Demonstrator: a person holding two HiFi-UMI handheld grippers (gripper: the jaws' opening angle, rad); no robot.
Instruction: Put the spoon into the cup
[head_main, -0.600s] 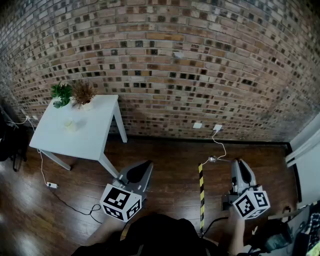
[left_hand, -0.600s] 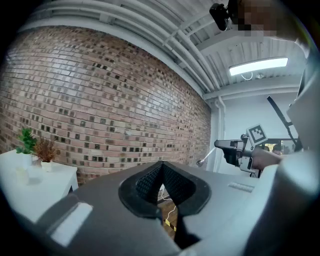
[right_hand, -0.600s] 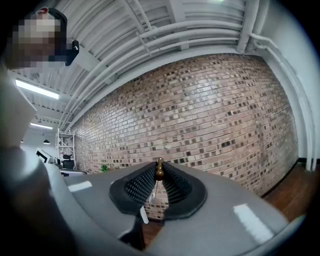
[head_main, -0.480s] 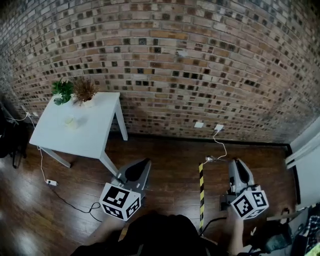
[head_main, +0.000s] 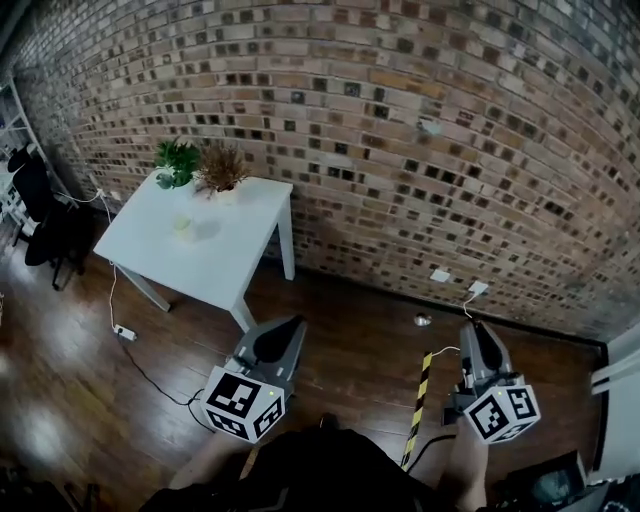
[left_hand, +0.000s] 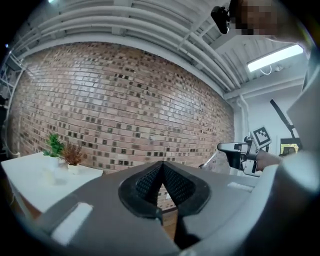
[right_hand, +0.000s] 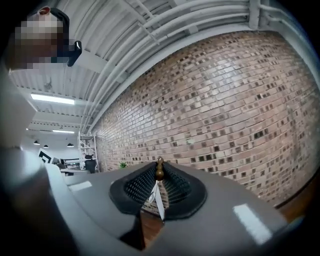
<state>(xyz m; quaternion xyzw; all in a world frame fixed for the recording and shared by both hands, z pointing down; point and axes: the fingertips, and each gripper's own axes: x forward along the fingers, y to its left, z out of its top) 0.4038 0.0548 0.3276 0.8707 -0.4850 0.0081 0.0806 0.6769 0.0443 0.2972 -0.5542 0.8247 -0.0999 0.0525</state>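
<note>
The spoon is clamped by the right gripper, its long axis upright in that gripper's view. What is taken for the cup lies well apart at upper left on the white table, nearer the left gripper, whose jaws are closed together on nothing.

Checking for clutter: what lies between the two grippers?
Head view: wooden floor crossed by a yellow-black striped tape, between left gripper and right gripper.
</note>
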